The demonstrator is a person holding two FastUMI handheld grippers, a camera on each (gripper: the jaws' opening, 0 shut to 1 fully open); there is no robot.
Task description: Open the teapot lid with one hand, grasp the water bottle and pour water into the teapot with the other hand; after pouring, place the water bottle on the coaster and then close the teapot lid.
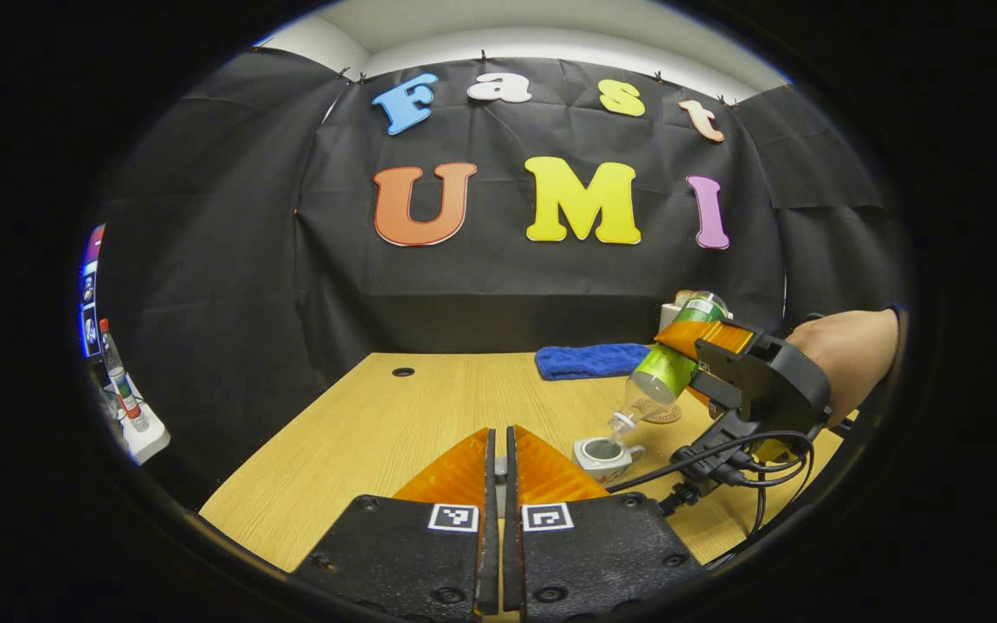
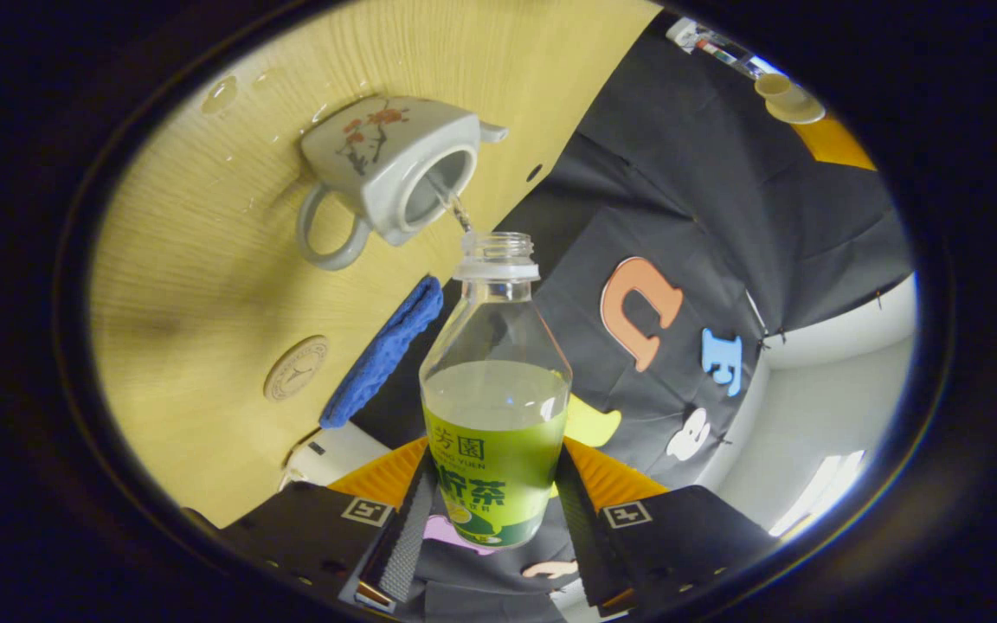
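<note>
A thin stream of water ran from the uncapped water bottle (image 2: 496, 381) into the open mouth of the white teapot (image 2: 390, 173) on the wooden table (image 2: 196, 285). The right gripper (image 2: 494, 510) held the bottle across its green-labelled body, a finger pressed against each side, and tipped it neck-down toward the pot. Seen from the left gripper view, that same gripper (image 1: 728, 368) hung over the right part of the table in a person's hand (image 1: 845, 355), with the bottle (image 1: 667, 368) slanting down to the teapot (image 1: 607, 454) just below its neck. The pot, painted with a red blossom sprig (its handle toward the near side in the right gripper view), stood upright with its lid off. A round coaster (image 2: 296, 368) lay bare on the table near the pot, partly behind the bottle in the left gripper view (image 1: 663, 415), and a folded blue cloth (image 1: 592, 360) rested at the table's far edge against the black wall. Water droplets (image 2: 220, 93) dotted the wood beyond the teapot. The left gripper (image 1: 501, 467) hovered low over the near middle of the table, its fingers drawn almost together with only a narrow slit between them; whether the lid sat in that slit could not be told.
</note>
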